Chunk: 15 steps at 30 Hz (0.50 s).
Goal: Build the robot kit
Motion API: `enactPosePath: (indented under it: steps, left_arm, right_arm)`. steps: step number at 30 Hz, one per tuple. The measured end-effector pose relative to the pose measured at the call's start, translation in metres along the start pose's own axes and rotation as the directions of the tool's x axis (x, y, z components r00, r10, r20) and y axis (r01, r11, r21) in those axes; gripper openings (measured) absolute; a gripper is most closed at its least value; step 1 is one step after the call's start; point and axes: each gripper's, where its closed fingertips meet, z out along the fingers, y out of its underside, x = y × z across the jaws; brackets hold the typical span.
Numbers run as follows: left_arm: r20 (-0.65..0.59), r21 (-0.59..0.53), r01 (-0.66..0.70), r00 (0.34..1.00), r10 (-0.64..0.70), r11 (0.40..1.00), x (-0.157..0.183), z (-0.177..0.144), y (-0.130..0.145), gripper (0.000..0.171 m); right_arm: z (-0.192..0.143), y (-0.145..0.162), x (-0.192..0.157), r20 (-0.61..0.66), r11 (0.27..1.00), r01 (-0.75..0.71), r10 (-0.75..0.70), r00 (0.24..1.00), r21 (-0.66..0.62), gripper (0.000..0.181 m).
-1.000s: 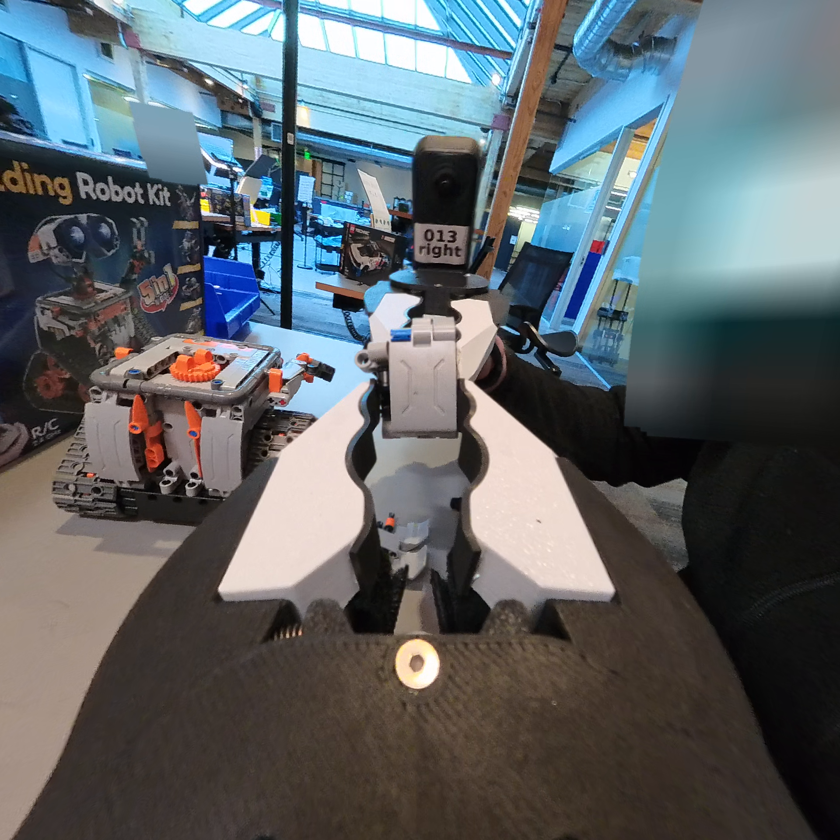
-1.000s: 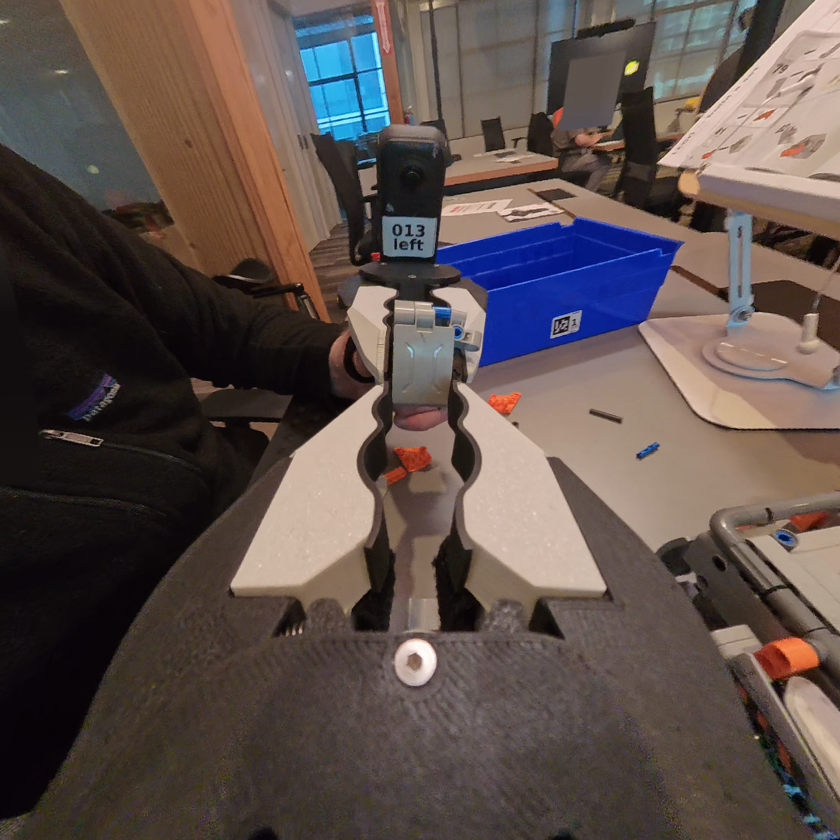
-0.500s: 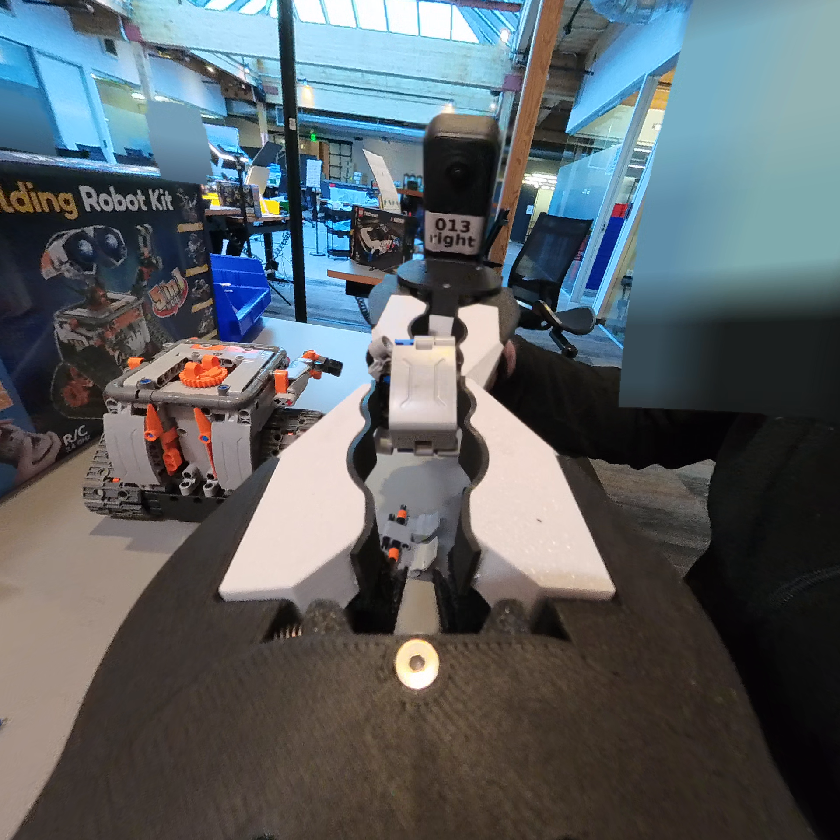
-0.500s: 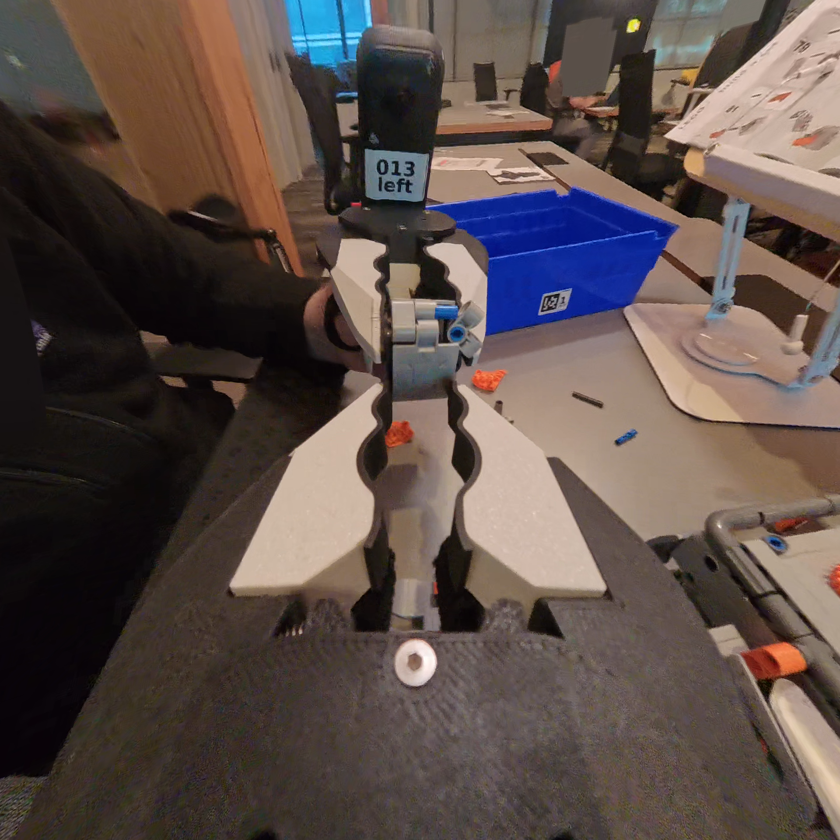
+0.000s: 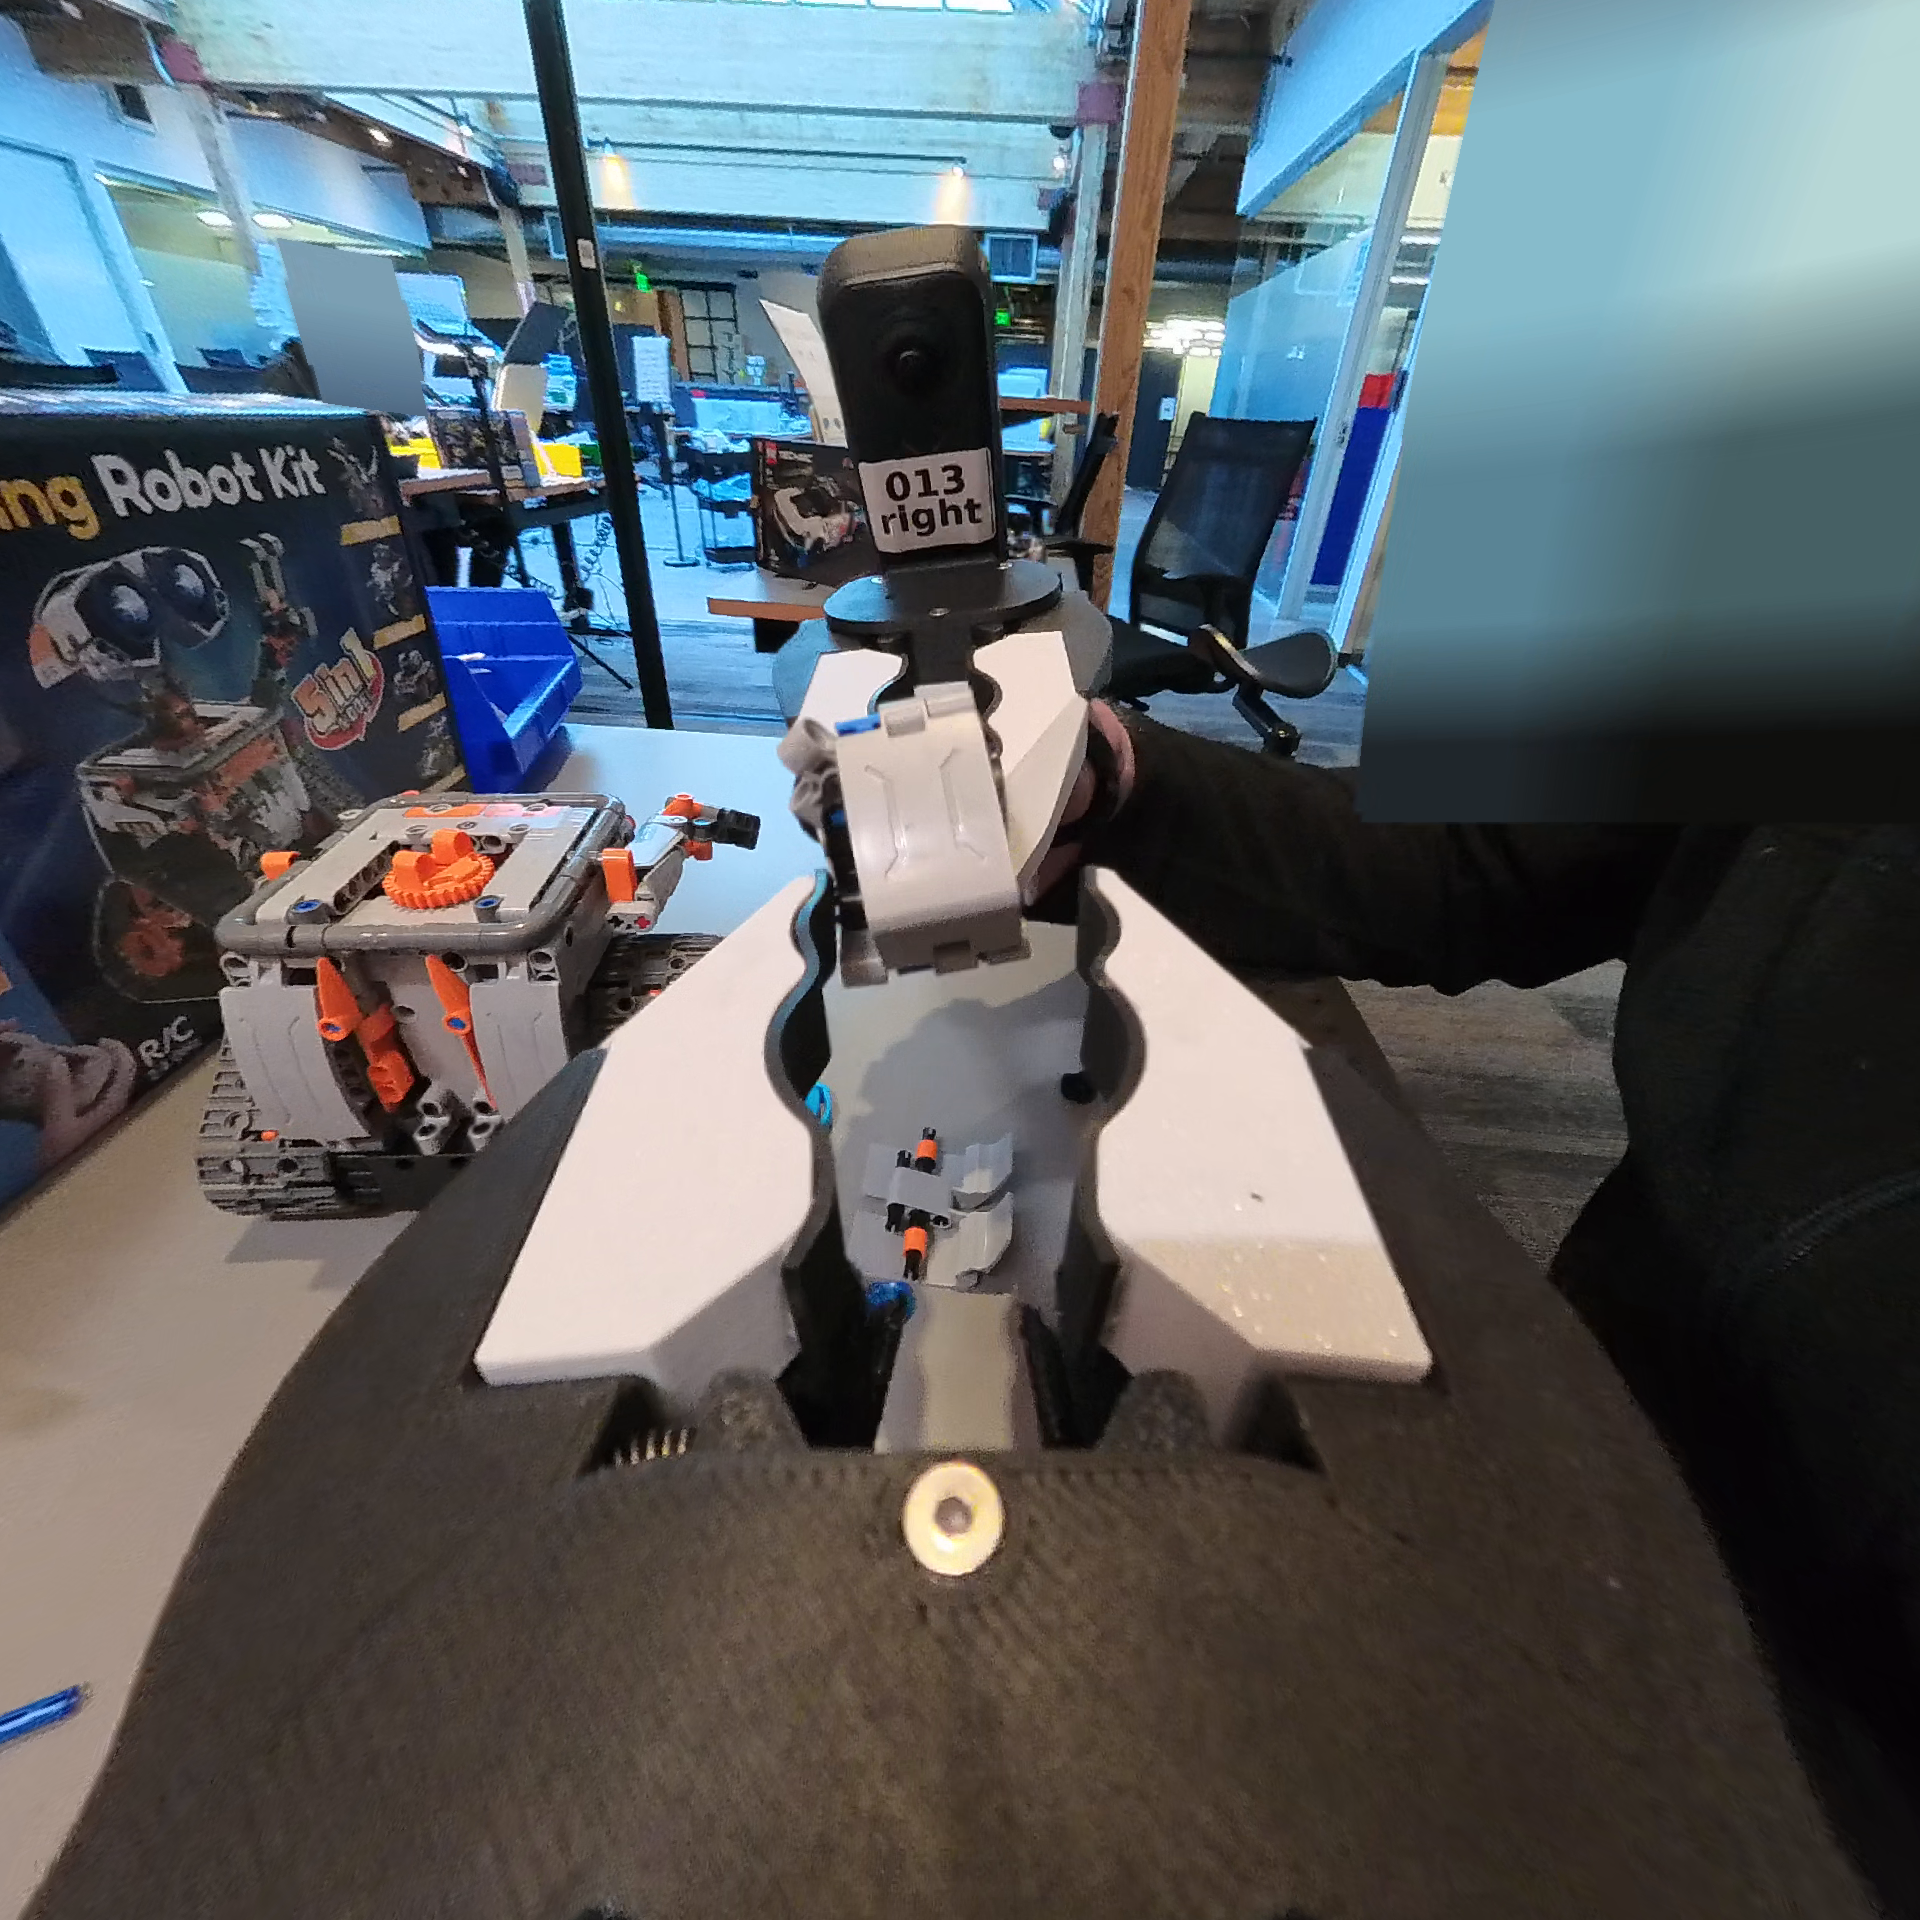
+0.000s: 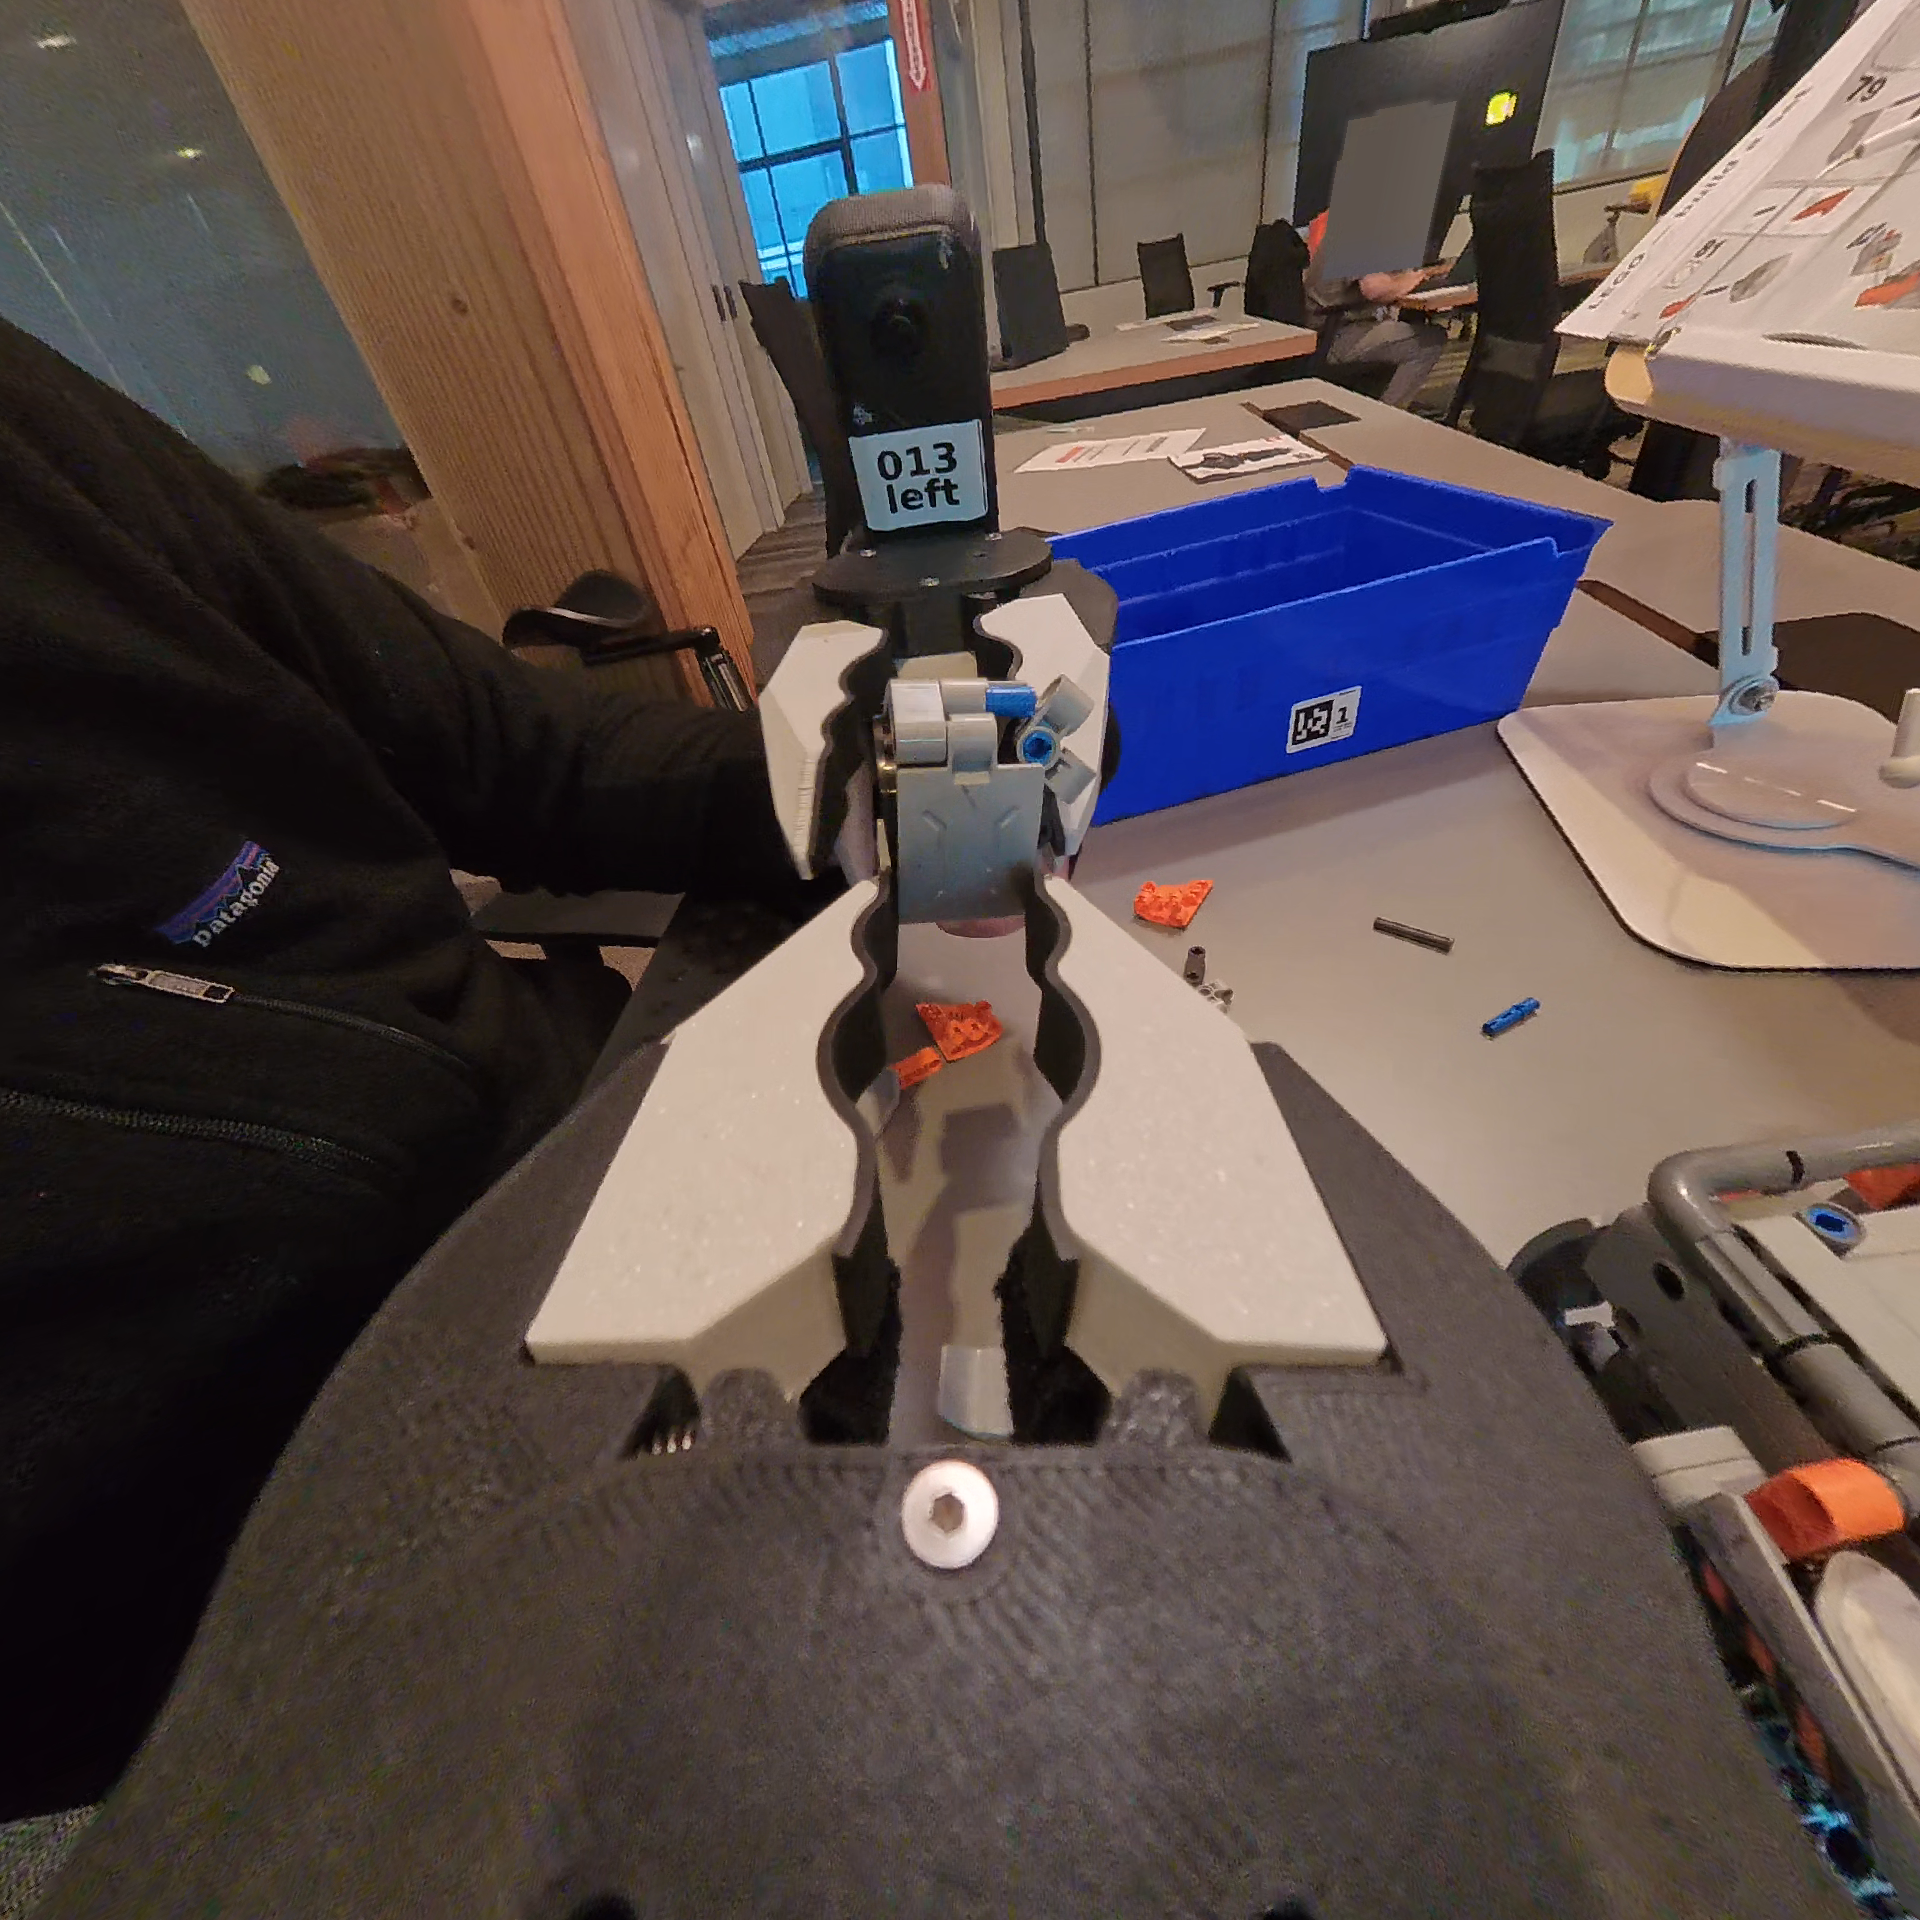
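Observation:
A grey brick panel assembly with a blue pin (image 5: 925,831) hangs in the air between my two grippers, which face each other. My right gripper (image 6: 961,894) is shut on its lower end (image 6: 966,831). My left gripper (image 5: 951,894) is open, and its fingers stand wide on either side of the assembly without gripping it. The right gripper (image 5: 935,707) shows behind the assembly in the left wrist view. The left gripper (image 6: 945,675) shows behind it in the right wrist view. A small grey part with orange pins (image 5: 935,1205) lies on the table below.
A tracked grey and orange robot model (image 5: 416,987) stands to the left, in front of its kit box (image 5: 187,727). A blue bin (image 6: 1330,623), orange pieces (image 6: 1174,899), a black pin (image 6: 1413,933), a blue pin (image 6: 1509,1016) and a booklet stand (image 6: 1714,831) are on the table. Less than 4 cm separates the two grippers' tips. The blue pin (image 6: 1509,1016) is about 25 cm from both grippers' fingertips.
My left gripper has opened and let go of the grey assembly, which now tilts in the right gripper. Both grippers shifted a little over the table.

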Motion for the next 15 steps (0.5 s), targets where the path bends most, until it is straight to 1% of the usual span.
enactPosePath:
  steps: [3,4,7,9,10,11,13,14,15]
  left_arm:
    - [0.012,0.007,-0.009,1.0,0.009,1.0,-0.002,-0.001,-0.001,0.039]
    - [0.028,0.0,-0.029,0.999,0.029,1.0,-0.003,-0.002,-0.001,0.033]
    - [0.041,-0.021,-0.054,0.998,0.055,0.998,-0.005,-0.003,0.002,0.031]
    - [0.057,-0.036,-0.111,0.992,0.113,0.993,-0.004,-0.005,0.001,0.031]
    - [0.072,-0.054,-0.159,0.984,0.163,0.986,-0.003,-0.005,0.002,0.031]
    - [0.1,-0.083,-0.225,0.968,0.232,0.971,-0.004,-0.006,0.002,0.03]
    - [0.156,-0.167,-0.385,0.899,0.41,0.908,-0.005,-0.01,0.002,0.031]
    - [0.182,-0.214,-0.462,0.847,0.5,0.861,-0.006,-0.012,0.001,0.031]
    - [0.18,-0.271,-0.532,0.791,0.585,0.802,-0.005,-0.013,0.004,0.03]
  right_arm:
    - [0.0,0.0,0.0,-0.012,1.0,0.017,-0.017,1.0,-0.005,0.023]
    - [0.0,-0.001,-0.001,-0.009,1.0,0.016,-0.016,1.0,0.001,0.023]
    - [0.001,0.0,0.0,-0.023,0.999,0.047,-0.047,0.999,-0.008,0.024]
    - [0.002,0.001,-0.001,-0.03,0.997,0.076,-0.076,0.997,-0.018,0.025]
    - [0.002,0.003,-0.001,-0.035,0.994,0.101,-0.102,0.994,-0.036,0.027]
    - [0.0,0.004,0.0,-0.053,0.99,0.133,-0.135,0.989,-0.052,0.028]
    - [-0.007,0.0,0.003,-0.098,0.98,0.189,-0.195,0.976,-0.061,0.038]
    - [-0.009,-0.002,0.003,-0.115,0.972,0.226,-0.232,0.966,-0.066,0.044]
    - [-0.009,-0.004,0.001,-0.134,0.958,0.28,-0.287,0.949,-0.071,0.051]
